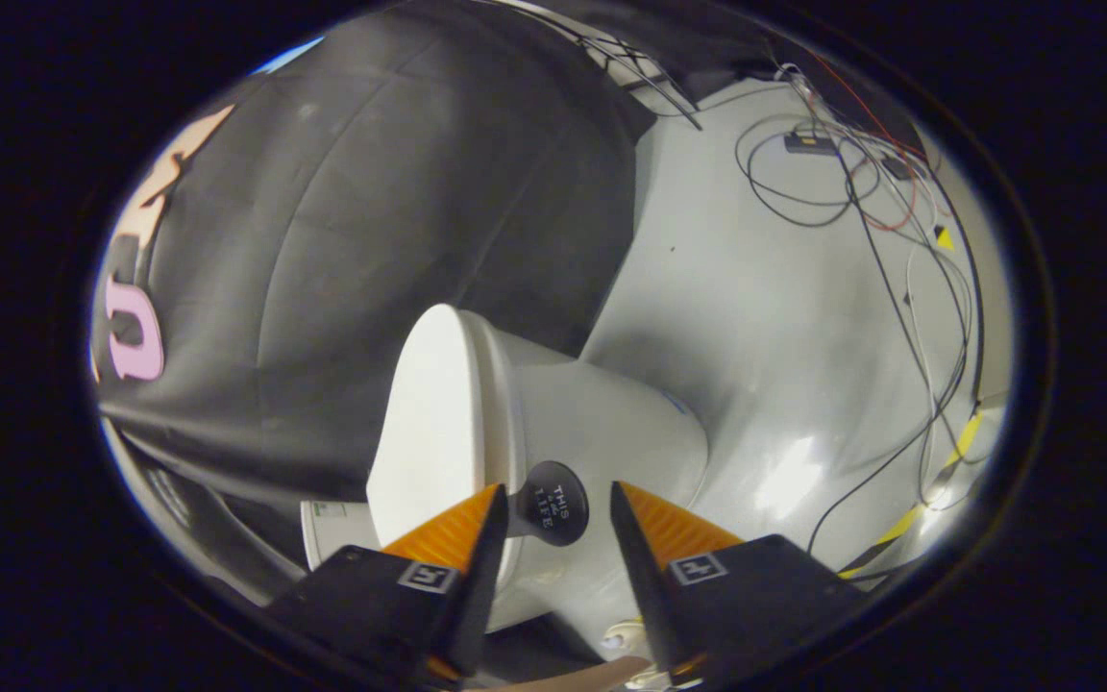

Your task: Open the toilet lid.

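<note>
**Hand-held gripper spread before the toilet lid's black knob**

The toilet (602, 432) is the landmark here; the camera is rolled, so it appears tipped on its side. Its white lid (424, 423) lies against the bowl's rim, facing the black cloth wall (371, 240), with its edge just ahead of the left finger.

A round black knob (553, 503) sticks out at the lid's edge, where lid meets bowl. Its face carries small white printed lettering in three short lines; the words are too small and tilted to make out with any certainty. Each finger mount of the gripper bears a small square plate with a black-and-white marker symbol. At the toilet's base, on the wall side, a white piece with a small green mark shows, its print unreadable.

The hand-held gripper (553, 505) points straight at the knob with its fingers (462, 529) spread apart. The knob sits in the gap between the two tips, touching neither as far as can be seen. The left tip overlaps the lid's edge in the view; whether it touches cannot be told.

Beyond the toilet, away from the wall, lies pale grey floor (755, 317). Loose black, white and red cables (861, 192) sprawl over it well apart from the toilet, and a strip of yellow-and-black tape (919, 509) runs past them.
</note>
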`<state>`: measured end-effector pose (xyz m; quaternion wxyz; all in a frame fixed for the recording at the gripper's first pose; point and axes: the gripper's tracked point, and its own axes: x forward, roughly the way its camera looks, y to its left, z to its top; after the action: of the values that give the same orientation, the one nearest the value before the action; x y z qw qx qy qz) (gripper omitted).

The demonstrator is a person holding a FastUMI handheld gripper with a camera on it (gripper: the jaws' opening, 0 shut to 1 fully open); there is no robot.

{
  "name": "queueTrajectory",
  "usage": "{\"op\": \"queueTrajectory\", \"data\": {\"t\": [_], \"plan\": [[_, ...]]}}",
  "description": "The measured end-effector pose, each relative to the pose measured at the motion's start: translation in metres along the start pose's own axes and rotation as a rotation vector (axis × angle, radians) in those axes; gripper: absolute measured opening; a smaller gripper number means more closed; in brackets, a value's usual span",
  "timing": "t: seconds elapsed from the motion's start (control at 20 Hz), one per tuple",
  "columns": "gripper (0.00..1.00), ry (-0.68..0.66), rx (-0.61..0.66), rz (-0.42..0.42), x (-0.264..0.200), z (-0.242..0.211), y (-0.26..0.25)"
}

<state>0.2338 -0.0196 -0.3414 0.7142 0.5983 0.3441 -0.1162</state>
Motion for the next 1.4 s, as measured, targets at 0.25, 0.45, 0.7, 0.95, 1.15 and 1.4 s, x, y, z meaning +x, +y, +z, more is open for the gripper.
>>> {"op": "queueTrajectory", "data": {"t": [0.25, 0.45, 0.7, 0.95, 1.15, 1.4], "plan": [[0.23, 0.02, 0.099, 0.096, -0.005, 0.002, 0.008], [0.0, 0.014, 0.111, 0.137, -0.009, 0.0, 0.012], [0.0, 0.0, 0.08, 0.091, -0.014, -0.002, 0.015], [0.0, -0.044, 0.019, 0.045, -0.026, -0.005, 0.03], [0.0, -0.075, -0.051, 0.024, -0.041, -0.007, 0.053], [0.0, -0.124, -0.156, -0.021, -0.062, -0.014, 0.088]]}}
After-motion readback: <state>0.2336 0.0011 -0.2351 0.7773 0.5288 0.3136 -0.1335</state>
